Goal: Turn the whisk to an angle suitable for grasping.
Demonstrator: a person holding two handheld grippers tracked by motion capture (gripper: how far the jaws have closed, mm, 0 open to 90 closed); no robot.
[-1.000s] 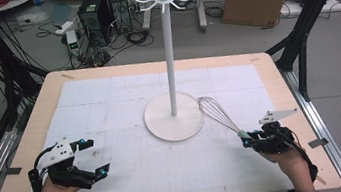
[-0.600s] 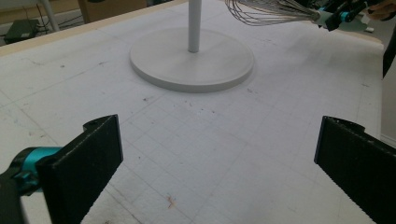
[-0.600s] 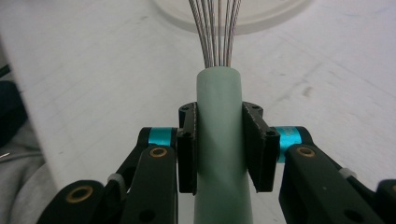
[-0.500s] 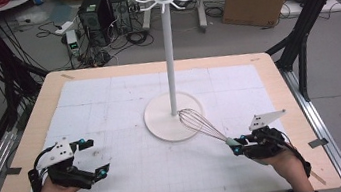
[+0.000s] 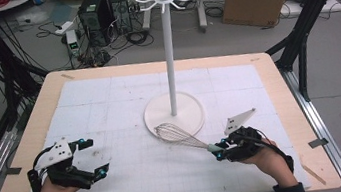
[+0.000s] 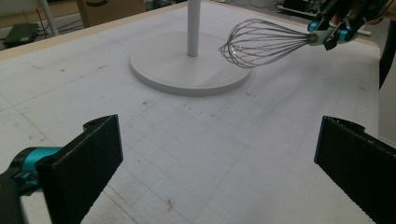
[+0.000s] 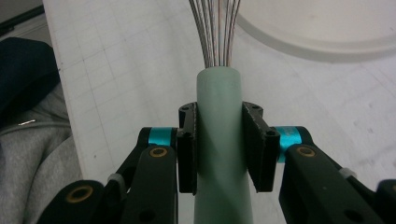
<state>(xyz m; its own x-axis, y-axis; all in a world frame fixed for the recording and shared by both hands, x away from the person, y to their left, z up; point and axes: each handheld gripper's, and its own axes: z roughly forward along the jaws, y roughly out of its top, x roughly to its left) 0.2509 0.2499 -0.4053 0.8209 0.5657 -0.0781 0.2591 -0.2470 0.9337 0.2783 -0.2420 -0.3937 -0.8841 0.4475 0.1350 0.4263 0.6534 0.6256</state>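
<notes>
1. Whisk: silver wire balloon whisk w/ pale green handle clamped btwn right gripper jaws by the handle; wires reach fwd of jaws, over edge of white round-based hook stand.
2. Left gripper: jaws spread wide, nothing btwn them, over white gridded mat on desk.
3. Whisk well apart from left jaws, ahead & to their right.

In the right gripper view, the whisk wire loops ran off the top edge and its pale green handle off the bottom edge. The stand pole was cut off at the top of the left gripper view, and both left gripper jaws were cropped at the bottom edge.
</notes>
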